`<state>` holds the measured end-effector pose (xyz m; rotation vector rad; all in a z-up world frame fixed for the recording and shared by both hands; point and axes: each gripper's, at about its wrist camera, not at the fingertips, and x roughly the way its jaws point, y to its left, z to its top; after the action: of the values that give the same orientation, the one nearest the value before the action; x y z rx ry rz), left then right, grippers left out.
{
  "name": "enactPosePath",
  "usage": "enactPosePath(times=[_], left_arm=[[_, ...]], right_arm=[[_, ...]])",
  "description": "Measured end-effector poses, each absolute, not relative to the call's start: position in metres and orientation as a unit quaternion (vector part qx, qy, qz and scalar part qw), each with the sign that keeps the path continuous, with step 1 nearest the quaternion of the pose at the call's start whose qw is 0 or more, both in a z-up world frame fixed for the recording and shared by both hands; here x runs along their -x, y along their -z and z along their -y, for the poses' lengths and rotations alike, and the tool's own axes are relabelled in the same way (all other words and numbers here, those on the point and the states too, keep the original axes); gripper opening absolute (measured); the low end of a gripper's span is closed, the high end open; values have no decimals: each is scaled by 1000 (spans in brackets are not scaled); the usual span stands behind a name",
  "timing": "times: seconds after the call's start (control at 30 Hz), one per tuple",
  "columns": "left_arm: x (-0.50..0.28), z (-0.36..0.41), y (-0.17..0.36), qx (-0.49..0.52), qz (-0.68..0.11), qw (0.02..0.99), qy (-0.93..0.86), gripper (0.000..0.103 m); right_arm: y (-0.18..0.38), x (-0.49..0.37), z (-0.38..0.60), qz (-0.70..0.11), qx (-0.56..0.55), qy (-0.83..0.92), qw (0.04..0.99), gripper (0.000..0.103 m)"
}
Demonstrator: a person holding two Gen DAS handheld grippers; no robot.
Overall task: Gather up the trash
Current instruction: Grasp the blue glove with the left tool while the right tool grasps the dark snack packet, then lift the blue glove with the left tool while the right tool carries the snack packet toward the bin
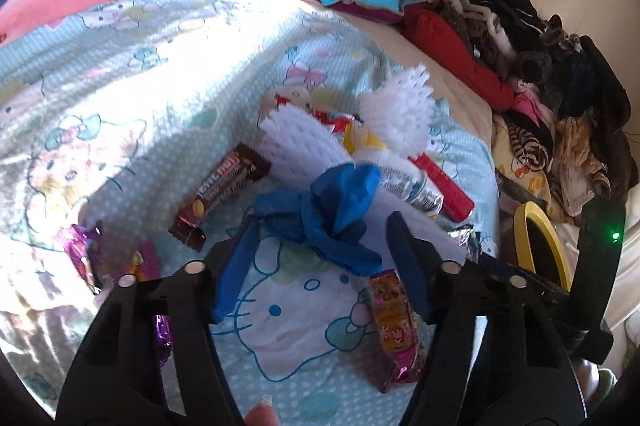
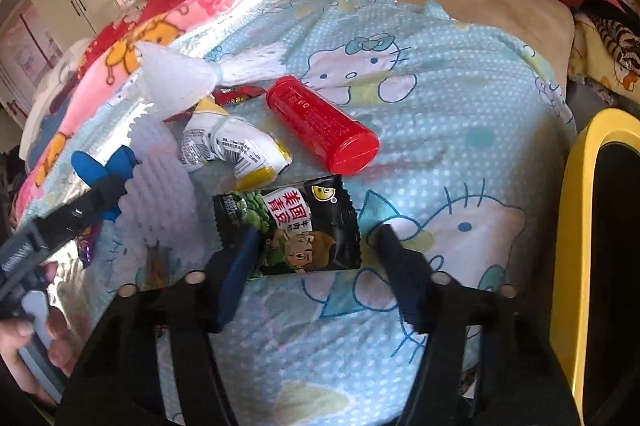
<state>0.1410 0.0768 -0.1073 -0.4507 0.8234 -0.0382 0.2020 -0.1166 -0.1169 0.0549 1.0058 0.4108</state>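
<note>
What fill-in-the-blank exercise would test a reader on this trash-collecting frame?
1. Between the left gripper's fingers lies a crumpled ____ glove.
2. The right gripper straddles a black ____ packet.
3. The red tube lies on its ____ on the bedsheet.
4. The bin at the bed's edge has a ____ rim.

Missing words: blue; snack; side; yellow

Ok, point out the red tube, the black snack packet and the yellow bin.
red tube [image 2: 322,123], right wrist view, middle of its body
black snack packet [image 2: 296,226], right wrist view, printed front
yellow bin [image 2: 570,226], right wrist view, left rim
</note>
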Motion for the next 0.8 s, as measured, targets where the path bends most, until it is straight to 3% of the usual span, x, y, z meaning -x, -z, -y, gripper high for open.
enactPosePath(times=[0.1,0.27,0.43,0.8], left_arm=[[-142,-77,115,218,-407,887,17,38],[-140,-77,118,222,-410,884,20,23],[-137,-78,112,221,-405,887,23,8],[-128,-72,79,203,-371,906,32,6]], right_arm=[[115,-198,122,-471,-43,-207,856,29],[109,-188,131,-453,-63,-210,864,10],[101,-175,137,-435,-74,-215,871,9],[75,-142,138,-370,-39,-209,904,9]])
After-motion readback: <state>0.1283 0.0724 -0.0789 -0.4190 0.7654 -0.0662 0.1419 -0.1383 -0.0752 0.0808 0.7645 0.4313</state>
